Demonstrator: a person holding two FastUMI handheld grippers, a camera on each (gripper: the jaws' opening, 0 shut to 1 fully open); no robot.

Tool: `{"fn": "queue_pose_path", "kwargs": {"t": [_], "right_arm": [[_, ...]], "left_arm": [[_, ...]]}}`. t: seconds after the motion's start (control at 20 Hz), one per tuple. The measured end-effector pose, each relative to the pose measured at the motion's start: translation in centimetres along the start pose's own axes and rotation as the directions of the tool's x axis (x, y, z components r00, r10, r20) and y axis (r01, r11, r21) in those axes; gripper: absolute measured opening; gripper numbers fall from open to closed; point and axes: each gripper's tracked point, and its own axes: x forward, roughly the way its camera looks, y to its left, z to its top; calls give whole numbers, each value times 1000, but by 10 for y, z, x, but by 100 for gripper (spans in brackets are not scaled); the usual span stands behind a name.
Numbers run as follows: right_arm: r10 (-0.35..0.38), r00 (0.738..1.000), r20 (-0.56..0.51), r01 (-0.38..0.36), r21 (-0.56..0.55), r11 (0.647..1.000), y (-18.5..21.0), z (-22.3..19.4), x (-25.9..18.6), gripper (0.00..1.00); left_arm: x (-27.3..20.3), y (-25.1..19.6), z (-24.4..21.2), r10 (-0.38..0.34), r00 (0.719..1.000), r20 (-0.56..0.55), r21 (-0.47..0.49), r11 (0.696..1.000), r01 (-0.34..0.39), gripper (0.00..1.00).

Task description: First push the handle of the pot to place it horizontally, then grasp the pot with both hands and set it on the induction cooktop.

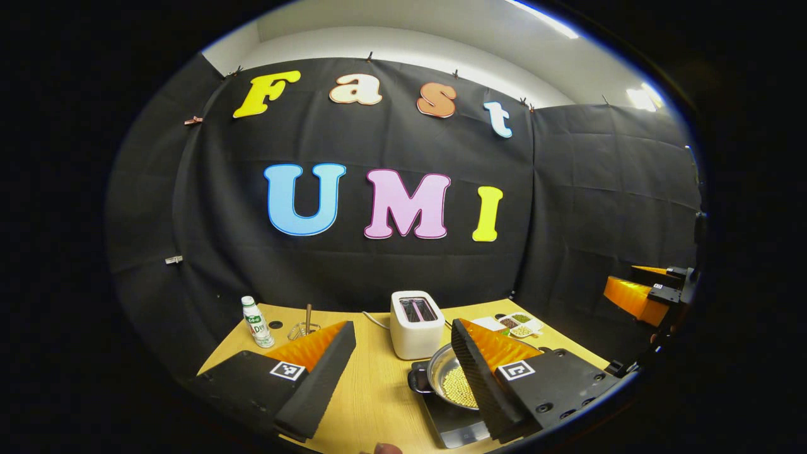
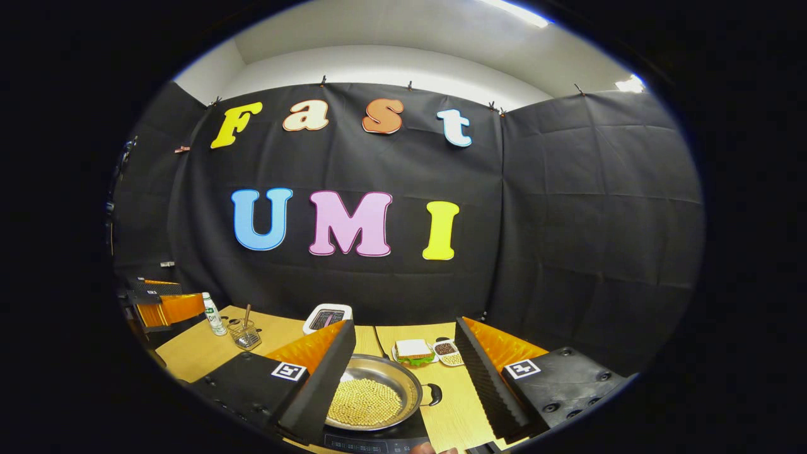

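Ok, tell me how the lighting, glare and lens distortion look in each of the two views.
Left gripper view: ceiling light blown out at the top, table evenly lit, fisheye bends the wall's edges, and the pot rim shines faintly. Right gripper view: the same bright ceiling strip, strong barrel curve, a soft sheen on the pot rim, and the near claw fingers stay fairly sharp.

There was one pot of yellow beans on one induction cooktop, one toaster, one bottle, one glass jar, one sandwich and one divided dish on the bench.
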Motion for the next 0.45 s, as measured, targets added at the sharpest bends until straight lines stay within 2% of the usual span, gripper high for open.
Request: {"fn": "queue_pose_path", "kwargs": {"t": [0.05, 0.3, 0.45], "right_arm": [[-1, 1000, -2, 1, -1, 1000, 0, -1, 1, 98], [3, 1000, 1, -3, -4, 1000, 1, 1, 1, 98], [5, 1000, 1, -5, -9, 1000, 3, 0, 1, 98]], "left_arm": [[0, 0, 0, -1, 1000, 0, 0, 1000, 1, 95], [1, 0, 1, 2, 1000, 4, 2, 1000, -2, 98], [0, 1, 1, 5, 1000, 3, 0, 1000, -5, 95]]}}
